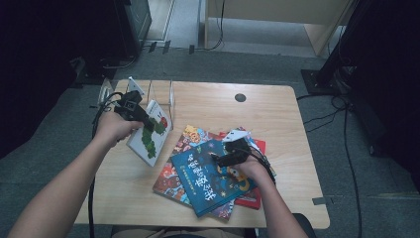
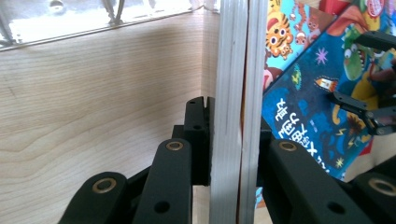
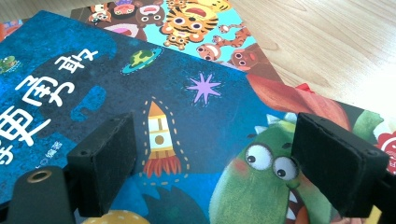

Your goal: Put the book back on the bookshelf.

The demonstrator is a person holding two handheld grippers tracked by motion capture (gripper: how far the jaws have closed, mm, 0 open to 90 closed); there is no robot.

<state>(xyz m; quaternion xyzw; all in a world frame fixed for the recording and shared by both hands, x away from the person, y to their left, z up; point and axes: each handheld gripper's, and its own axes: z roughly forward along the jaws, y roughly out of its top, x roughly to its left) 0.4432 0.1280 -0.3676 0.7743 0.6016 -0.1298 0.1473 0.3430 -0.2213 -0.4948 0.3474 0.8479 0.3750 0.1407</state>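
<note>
Two grippers, left gripper (image 2: pixel 229 154) pinching white book (image 2: pixel 236 93) upright, right gripper (image 3: pixel 224 163) spread over blue book (image 3: pixel 93 93).

A clear wire book stand (image 1: pixel 161 94) sits at the wooden table's (image 1: pixel 277 119) far left edge. A round cable hole (image 1: pixel 240 97) lies behind. Grey carpet (image 1: pixel 346 163) surrounds it.

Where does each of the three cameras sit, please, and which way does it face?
High view: above the person's side, facing forward and down on the table; both forearms show.
Left gripper view: on the left hand-held gripper, looking along jaws clamped on the white book.
Right gripper view: on the right hand-held gripper, jaws apart, low over the blue book.
Shared: the blue book and the right hand-held gripper appear in the left gripper view too.
</note>
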